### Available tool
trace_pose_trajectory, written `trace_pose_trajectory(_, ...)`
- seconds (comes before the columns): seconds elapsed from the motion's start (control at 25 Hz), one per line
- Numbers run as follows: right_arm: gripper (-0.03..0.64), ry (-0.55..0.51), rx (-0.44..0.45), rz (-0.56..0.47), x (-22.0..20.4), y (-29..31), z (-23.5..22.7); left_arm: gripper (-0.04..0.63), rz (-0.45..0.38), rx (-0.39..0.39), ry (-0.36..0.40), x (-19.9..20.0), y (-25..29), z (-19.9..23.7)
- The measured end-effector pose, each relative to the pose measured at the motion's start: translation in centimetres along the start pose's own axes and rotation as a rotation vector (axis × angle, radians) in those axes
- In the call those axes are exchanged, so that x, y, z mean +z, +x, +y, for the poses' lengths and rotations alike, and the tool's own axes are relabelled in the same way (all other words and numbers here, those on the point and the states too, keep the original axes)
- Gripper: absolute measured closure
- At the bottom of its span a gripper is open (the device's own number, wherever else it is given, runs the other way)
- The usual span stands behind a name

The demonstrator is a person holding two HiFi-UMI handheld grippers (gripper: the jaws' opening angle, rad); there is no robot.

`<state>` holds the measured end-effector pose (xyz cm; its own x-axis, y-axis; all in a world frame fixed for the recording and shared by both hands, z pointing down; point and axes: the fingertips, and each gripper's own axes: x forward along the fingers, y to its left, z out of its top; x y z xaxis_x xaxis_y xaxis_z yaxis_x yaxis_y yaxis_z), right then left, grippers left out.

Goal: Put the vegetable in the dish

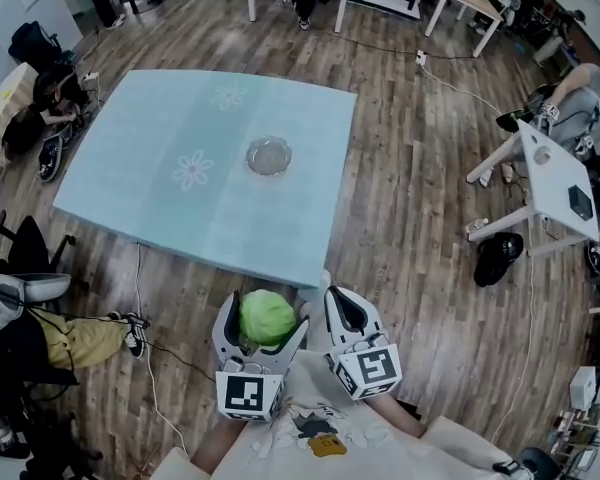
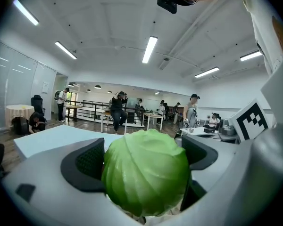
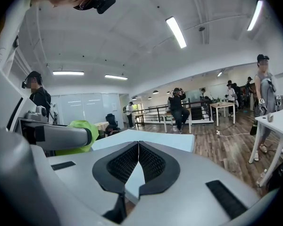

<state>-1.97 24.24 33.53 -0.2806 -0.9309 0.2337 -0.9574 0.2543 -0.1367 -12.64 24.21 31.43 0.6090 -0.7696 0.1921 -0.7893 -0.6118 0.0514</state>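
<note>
Green and round, the leafy cabbage [image 2: 145,173] is sitting clamped between the jaws of the left gripper [image 1: 264,326], up in the air and well short of the dish. Just right of it, the right gripper [image 3: 138,159] is carrying nothing, its jaws pressed together. Farther on, the small round glass dish [image 1: 252,156] is standing empty, the pale blue table [image 1: 160,128] spreading around it. This looks like the carrying step. Next, the cabbage needs bringing forward over the dish, then lowering and releasing.

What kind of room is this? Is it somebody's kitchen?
Probably not a kitchen: it looks like a big shared workroom or lab. There are white desks, strip lights on the ceiling, and several people standing around on a wide wooden floor.
</note>
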Motion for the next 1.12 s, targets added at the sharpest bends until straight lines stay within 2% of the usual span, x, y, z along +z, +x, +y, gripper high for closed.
trace_pose_trajectory(0.08,0.594,-0.001,0.013,-0.003,0.5,1.4,-0.8,0.078,-0.002,0.023,-0.001,0.4,1.3,0.7)
trace_pose_trajectory(0.36,0.594,0.013,0.037,0.022,1.7,6.0,-3.7,0.078,0.038,0.03,-0.013,1.7,6.0,1.9)
trace_pose_trajectory(0.52,0.594,0.021,0.05,0.031,2.2,9.1,-6.2,0.078,0.086,0.064,-0.057,2.1,9.5,3.0)
trace_pose_trajectory(0.68,0.594,0.025,0.068,0.028,2.9,12.5,-9.0,0.078,0.048,0.095,-0.006,2.2,13.3,4.7)
trace_pose_trajectory(1.12,0.594,0.025,0.143,0.052,6.1,19.7,-16.9,0.078,0.04,0.183,-0.008,5.7,23.4,5.4)
